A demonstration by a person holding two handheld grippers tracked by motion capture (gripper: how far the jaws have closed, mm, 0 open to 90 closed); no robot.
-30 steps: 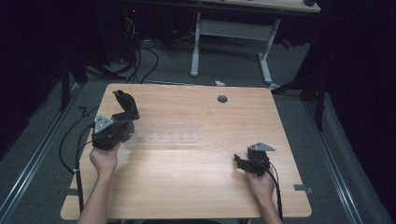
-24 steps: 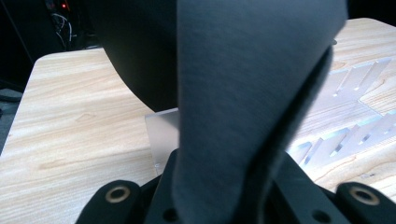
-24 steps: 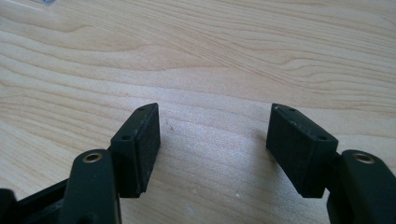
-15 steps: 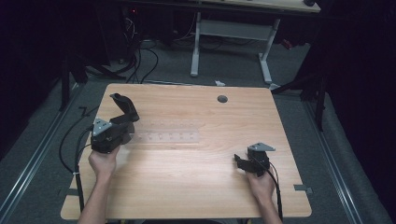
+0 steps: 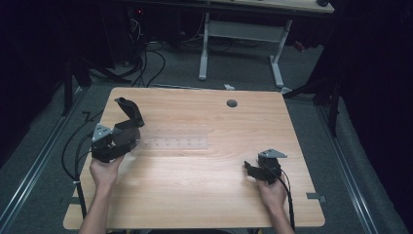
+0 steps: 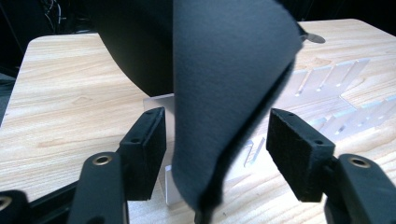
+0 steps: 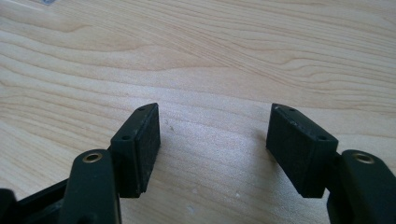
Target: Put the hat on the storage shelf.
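L gripper [image 6: 212, 154]: jaws have just been opening, now stand apart w/ the black felt piece [image 6: 229, 93] between them; pads look clear of it on both sides, so not clamped. In high view L gripper [image 5: 130, 139] sits at table's left, by the left end of the clear slotted rack [image 5: 175, 143].

Felt piece [image 5: 128, 111] stands up from that end of the rack, curled, top leaning away from the gripper. Lower edge appears to sit in or at a slot; can't tell which slot.

Handling (est.): thin, matte, soft, bends under own weight. Light, not fragile, not slippery; pads should bite well. Floppy, so a high pinch would let the bottom swing. Best hold: low, near the edge by the rack, flat across both faces. Rack looks light + rigid; could shift if the felt drags.

R gripper [image 7: 212, 149]: jaws apart, nothing between, over bare table [image 7: 210, 56]. Seen at table's right, front [image 5: 254, 169], well apart from rack.
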